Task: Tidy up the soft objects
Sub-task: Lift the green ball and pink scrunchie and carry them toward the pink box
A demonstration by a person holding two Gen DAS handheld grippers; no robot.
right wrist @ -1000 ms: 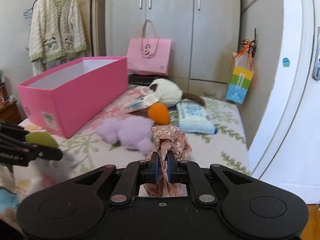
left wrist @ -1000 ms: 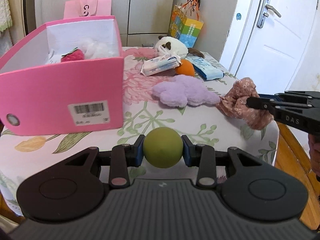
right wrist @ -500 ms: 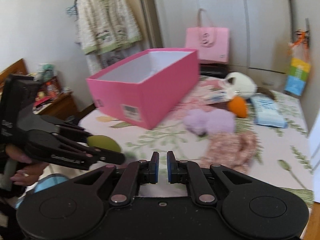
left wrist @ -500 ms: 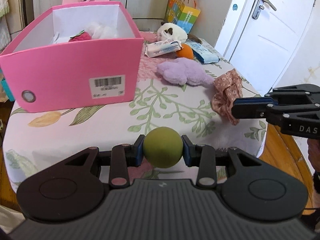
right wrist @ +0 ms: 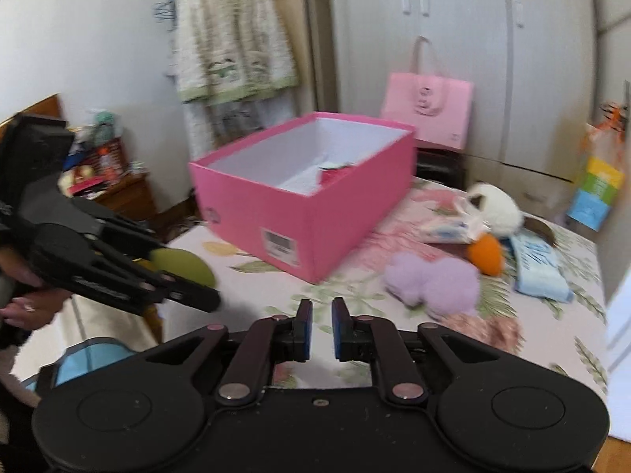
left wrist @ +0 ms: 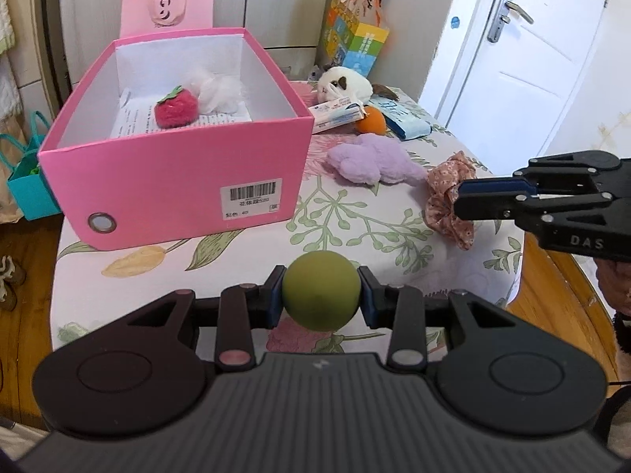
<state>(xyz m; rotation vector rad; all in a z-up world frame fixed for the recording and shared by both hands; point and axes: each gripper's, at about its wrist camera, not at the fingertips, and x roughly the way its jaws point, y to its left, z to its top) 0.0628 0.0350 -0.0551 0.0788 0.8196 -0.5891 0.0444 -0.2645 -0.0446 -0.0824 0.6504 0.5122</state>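
Note:
My left gripper (left wrist: 321,298) is shut on a green ball (left wrist: 321,289), held above the near edge of the table. The ball also shows in the right wrist view (right wrist: 185,266). A pink box (left wrist: 173,181) stands at the table's left and holds a red strawberry plush (left wrist: 175,108) and a white fluffy item (left wrist: 217,88). A floral scrunchie (left wrist: 447,197) lies on the table at the right, beside a purple plush (left wrist: 370,159). My right gripper (right wrist: 318,329) is empty, its jaws a small gap apart, above the table's near right part.
An orange plush (left wrist: 372,120), a white panda plush (left wrist: 347,82), a tissue pack (left wrist: 337,112) and a blue wipes pack (left wrist: 406,118) lie at the back. A pink bag (left wrist: 167,8) stands behind the box. A white door (left wrist: 524,47) is at the right.
My right gripper let go of the floral scrunchie, which now lies on the table, and pulled back and up. My left gripper rose with the green ball, so the box's inside shows.

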